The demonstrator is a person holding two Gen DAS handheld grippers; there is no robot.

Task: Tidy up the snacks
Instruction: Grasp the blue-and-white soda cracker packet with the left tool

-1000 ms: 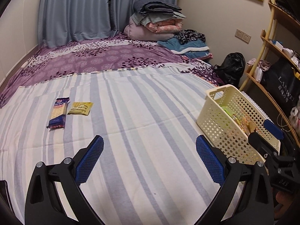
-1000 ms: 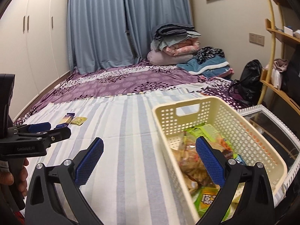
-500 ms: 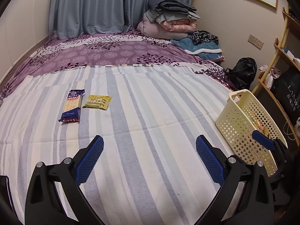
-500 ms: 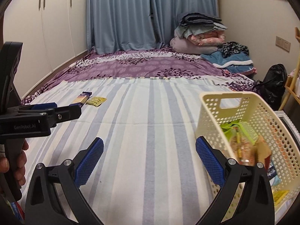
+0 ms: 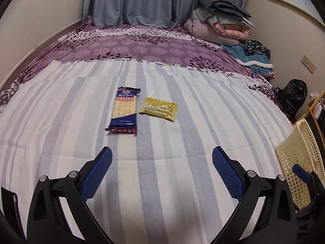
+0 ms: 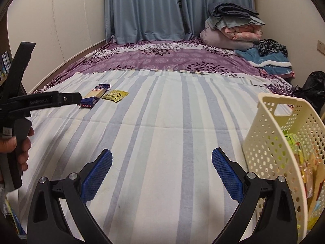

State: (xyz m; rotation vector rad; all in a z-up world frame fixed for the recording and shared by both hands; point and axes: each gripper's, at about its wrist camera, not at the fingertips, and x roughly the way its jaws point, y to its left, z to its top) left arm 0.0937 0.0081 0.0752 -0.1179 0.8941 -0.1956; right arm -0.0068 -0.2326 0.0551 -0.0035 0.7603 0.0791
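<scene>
A blue cracker pack (image 5: 124,109) and a yellow snack packet (image 5: 158,109) lie side by side on the striped sheet; both also show in the right wrist view, the pack (image 6: 95,97) and the packet (image 6: 115,95). My left gripper (image 5: 162,172) is open and empty, a little short of them. My right gripper (image 6: 162,172) is open and empty, just left of a cream perforated basket (image 6: 270,142) that holds several snack packs. The basket's edge shows in the left wrist view (image 5: 298,154).
The striped sheet (image 6: 162,122) covers the near bed; a purple floral cover (image 5: 142,46) lies beyond. Folded bedding (image 6: 233,28) is stacked at the back right. A black bag (image 5: 292,99) sits by the right wall. White cupboards (image 6: 61,20) stand left.
Both grippers have swung left, away from the basket. The two snack packs are now nearer and more central in the left wrist view. Both grippers stay open.
</scene>
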